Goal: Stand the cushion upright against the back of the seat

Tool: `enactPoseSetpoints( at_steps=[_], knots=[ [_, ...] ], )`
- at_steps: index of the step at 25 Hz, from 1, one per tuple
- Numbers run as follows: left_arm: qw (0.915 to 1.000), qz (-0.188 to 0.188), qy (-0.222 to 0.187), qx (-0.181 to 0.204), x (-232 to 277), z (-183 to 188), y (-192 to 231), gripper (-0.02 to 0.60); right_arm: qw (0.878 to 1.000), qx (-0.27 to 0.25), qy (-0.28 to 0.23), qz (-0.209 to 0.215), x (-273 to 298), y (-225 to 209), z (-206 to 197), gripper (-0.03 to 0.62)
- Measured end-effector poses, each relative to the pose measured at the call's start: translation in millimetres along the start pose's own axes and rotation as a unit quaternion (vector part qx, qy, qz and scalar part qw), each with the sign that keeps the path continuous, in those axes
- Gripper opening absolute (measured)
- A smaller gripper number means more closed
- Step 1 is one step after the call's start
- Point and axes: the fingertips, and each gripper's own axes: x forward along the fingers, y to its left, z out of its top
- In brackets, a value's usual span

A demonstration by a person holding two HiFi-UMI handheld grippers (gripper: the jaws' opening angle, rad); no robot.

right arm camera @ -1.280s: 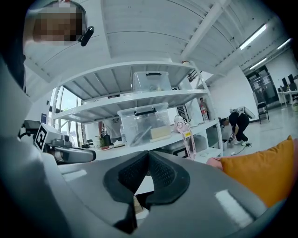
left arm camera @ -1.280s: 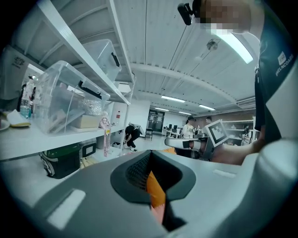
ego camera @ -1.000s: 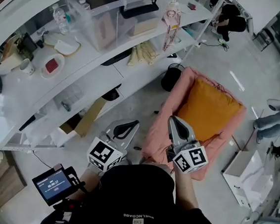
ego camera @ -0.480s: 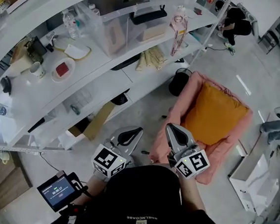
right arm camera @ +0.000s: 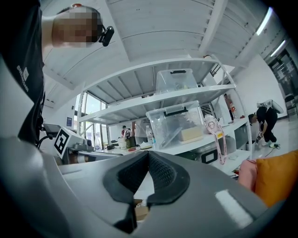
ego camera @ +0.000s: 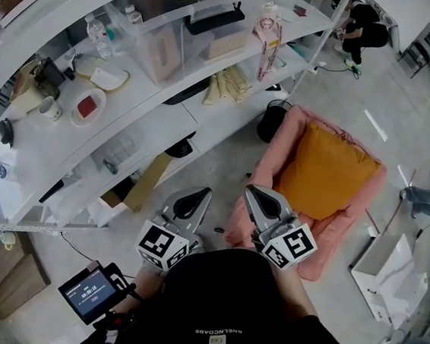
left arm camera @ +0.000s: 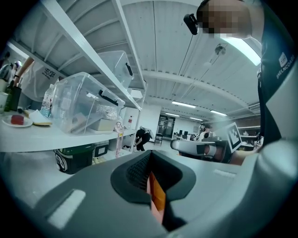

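My left tongs (ego camera: 196, 197) and my right tongs (ego camera: 255, 194) are both pressed together and hold nothing. The cushion (ego camera: 326, 171) is on the seat (ego camera: 340, 232), just beyond them.

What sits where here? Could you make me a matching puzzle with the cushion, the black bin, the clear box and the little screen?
Things:
1. cushion
2. bin
3. clear box
4. screen

Places:
A. on the white shelf
B. at the bottom left of the head view
C. on the pink seat
D. on the floor, beside the seat

Pairs: 1-C, 2-D, 3-A, 4-B.
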Motion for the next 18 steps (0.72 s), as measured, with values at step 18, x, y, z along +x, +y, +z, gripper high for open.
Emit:
enactPoseSetpoints(
  at_steps=[18],
  knots=[
    [0.9996,0.002,0.003,0.028,47,-1,-19,0.018,1.0,-0.002,0.006,0.018,-9,-40,4,0.006]
  ],
)
